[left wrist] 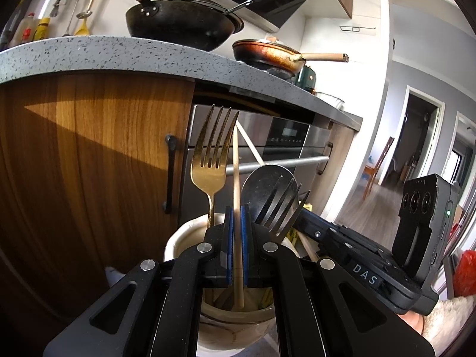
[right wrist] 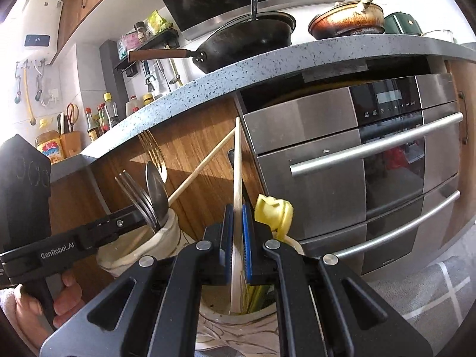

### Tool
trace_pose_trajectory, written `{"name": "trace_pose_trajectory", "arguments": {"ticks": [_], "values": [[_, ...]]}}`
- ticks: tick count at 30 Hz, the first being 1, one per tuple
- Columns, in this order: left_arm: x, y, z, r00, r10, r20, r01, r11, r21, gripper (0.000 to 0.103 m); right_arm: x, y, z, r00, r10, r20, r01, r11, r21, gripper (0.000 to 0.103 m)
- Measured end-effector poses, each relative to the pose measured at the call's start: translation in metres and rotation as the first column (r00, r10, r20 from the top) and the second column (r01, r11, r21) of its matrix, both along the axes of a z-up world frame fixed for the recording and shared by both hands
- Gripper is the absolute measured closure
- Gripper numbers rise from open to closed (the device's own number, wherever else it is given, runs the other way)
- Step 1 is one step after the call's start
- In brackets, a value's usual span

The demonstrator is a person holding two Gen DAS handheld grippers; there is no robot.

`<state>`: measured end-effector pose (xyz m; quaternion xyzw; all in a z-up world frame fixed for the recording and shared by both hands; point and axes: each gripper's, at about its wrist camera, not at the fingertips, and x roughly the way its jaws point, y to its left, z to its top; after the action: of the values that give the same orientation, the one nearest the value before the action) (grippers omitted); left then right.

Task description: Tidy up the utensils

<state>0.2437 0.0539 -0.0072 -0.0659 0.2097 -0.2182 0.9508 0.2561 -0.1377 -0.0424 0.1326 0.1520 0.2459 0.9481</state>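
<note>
In the left wrist view my left gripper (left wrist: 237, 211) is shut on a wooden chopstick (left wrist: 236, 172) that stands upright, its lower end inside a cream ceramic cup (left wrist: 181, 232). A gold fork (left wrist: 212, 160), a spoon (left wrist: 264, 187) and a dark fork (left wrist: 282, 205) stand in that cup. In the right wrist view my right gripper (right wrist: 237, 208) is shut on a pale chopstick (right wrist: 237, 172) over a second cup (right wrist: 226, 316) holding yellow-topped utensils (right wrist: 273, 211). The left gripper (right wrist: 139, 208) shows at the left with its slanted chopstick (right wrist: 202, 166).
A speckled grey countertop (right wrist: 267, 59) overhangs a wooden cabinet door (left wrist: 89, 148) and a steel oven (right wrist: 357, 163). A black wok (right wrist: 250, 38) and a frying pan (right wrist: 348, 23) sit on top. A hand (right wrist: 65, 294) holds the left gripper. A mat (right wrist: 431, 291) lies lower right.
</note>
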Motion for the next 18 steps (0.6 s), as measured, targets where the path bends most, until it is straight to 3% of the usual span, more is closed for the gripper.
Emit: {"name": "trace_pose_trajectory", "arguments": {"ticks": [7, 11, 18], "values": [[0.0, 0.0, 0.001, 1.0, -0.003, 0.002, 0.003, 1.0, 0.002, 0.098, -0.008, -0.005, 0.002, 1.0, 0.006, -0.016, -0.006, 1.0, -0.009, 0.097], [0.0, 0.002, 0.001, 1.0, -0.005, 0.002, 0.005, 1.0, -0.002, 0.098, -0.015, 0.0, 0.004, 0.999, 0.021, -0.042, -0.024, 0.998, -0.064, 0.098], [-0.002, 0.002, 0.001, 1.0, -0.006, 0.005, 0.006, 1.0, -0.002, 0.098, -0.019, 0.003, 0.003, 0.991, 0.016, -0.135, -0.03, 0.994, -0.104, 0.098]]}}
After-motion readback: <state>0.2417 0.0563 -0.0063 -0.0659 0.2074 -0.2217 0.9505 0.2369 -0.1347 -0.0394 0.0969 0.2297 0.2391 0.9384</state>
